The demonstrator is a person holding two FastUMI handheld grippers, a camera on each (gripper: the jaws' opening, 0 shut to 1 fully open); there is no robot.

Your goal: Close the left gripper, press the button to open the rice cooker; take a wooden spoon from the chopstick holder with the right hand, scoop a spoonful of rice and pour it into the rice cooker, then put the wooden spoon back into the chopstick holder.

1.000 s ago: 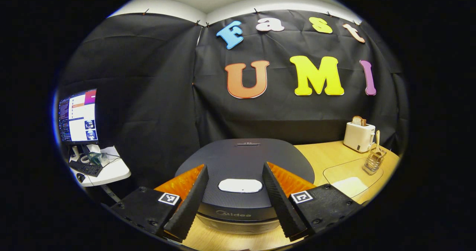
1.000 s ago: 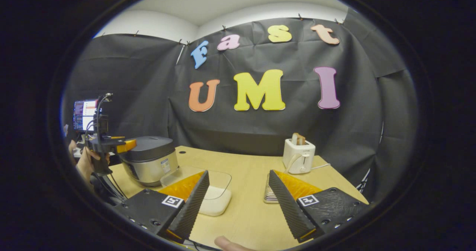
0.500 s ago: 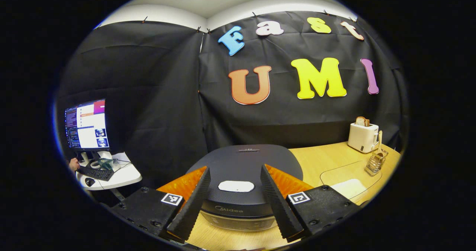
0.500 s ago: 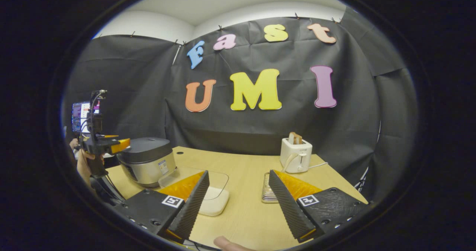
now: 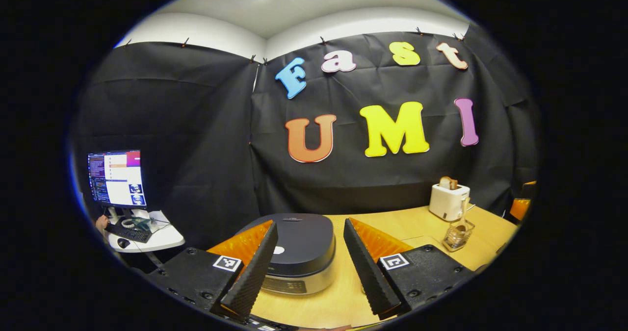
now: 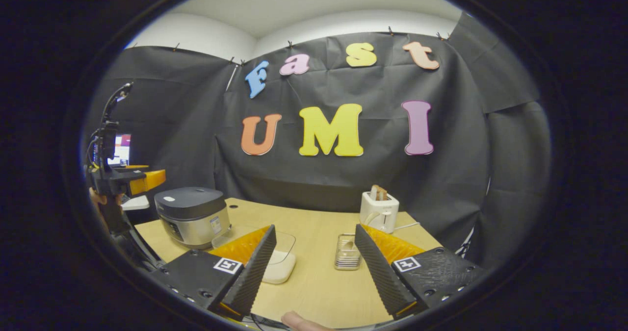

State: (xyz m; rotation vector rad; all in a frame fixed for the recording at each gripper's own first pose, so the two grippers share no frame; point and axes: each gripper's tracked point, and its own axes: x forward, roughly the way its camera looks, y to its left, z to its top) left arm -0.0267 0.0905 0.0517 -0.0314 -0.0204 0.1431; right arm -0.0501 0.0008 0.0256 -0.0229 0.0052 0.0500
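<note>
No readable text on rice cooker.

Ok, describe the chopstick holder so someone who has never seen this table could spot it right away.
Start at the light wooden table and find the white toaster at its back edge, near the black cloth wall. Just in front of the toaster stands the chopstick holder, a small see-through rack. Unlike the rice cooker and the rice container to its left, it has a wooden spoon standing in it.

Left tool spread wide, above closed rice cooker.
</note>
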